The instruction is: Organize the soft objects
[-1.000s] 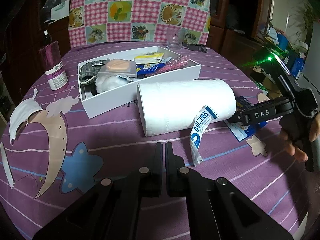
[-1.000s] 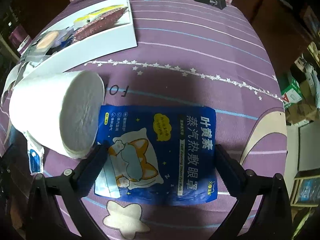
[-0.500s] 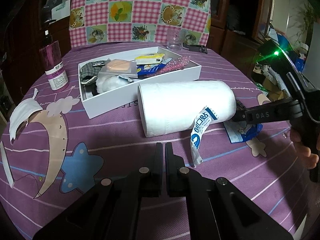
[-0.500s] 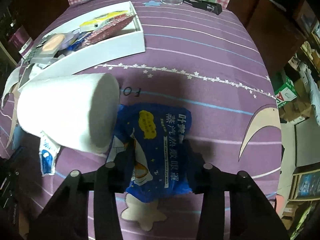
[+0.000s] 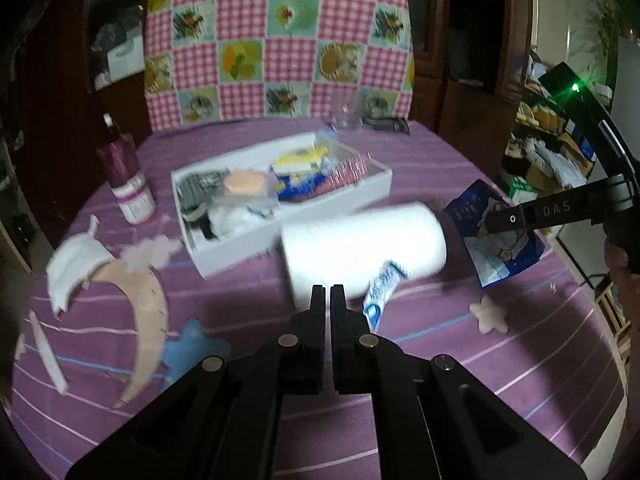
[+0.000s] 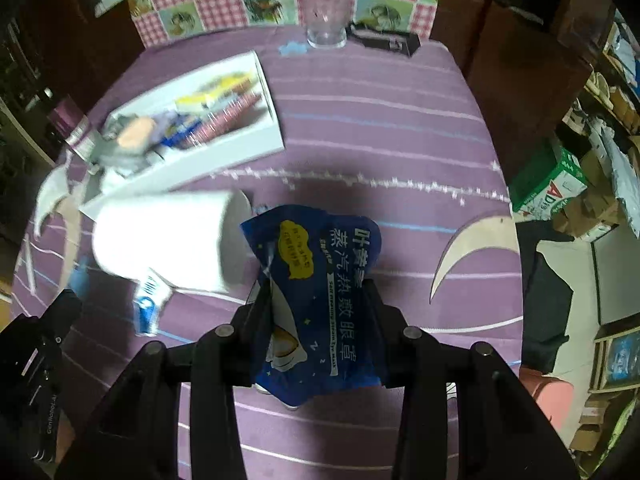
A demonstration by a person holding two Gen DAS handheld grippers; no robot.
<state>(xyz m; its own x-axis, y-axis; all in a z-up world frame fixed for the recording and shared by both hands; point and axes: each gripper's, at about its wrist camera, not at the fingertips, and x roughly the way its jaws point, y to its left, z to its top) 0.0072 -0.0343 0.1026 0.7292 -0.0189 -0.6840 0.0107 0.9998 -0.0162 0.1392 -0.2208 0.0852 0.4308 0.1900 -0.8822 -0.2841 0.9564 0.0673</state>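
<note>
Carrying a blue packet (image 6: 332, 264) in the right claw (image 6: 316, 292), part-way closed after just closing in, with both pads pressed into the packet's sides and buckling it between them. Held up off the purple worktop (image 6: 400, 140), just beside the end of a white paper roll (image 5: 360, 240) lying on its side. Viewed also from the left claw (image 5: 329, 292): shut tight with nothing in it, hovering over the near part of the worktop and pointing toward the roll. Judged to be mid-step: packet picked up, not yet put away. Next, probably, taking it across the roll to the white box (image 5: 372, 188) behind, already crowded with small things, then finding a free spot, lowering and letting go. Calls for enough height to clear both the roll and the box wall, plus a steady squeeze to guard against a smooth, soft packet slipping out. Counted: one blue packet, one paper roll, one small blue and white sachet (image 5: 380, 292) lying against the front of the roll, one white box, one white face mask (image 5: 76, 264) at the left of the worktop, one pink bottle (image 5: 128, 184) beside the box, one clear glass (image 6: 326, 28) at the far edge, two claws. Contents of the box too blurred to count.
</note>
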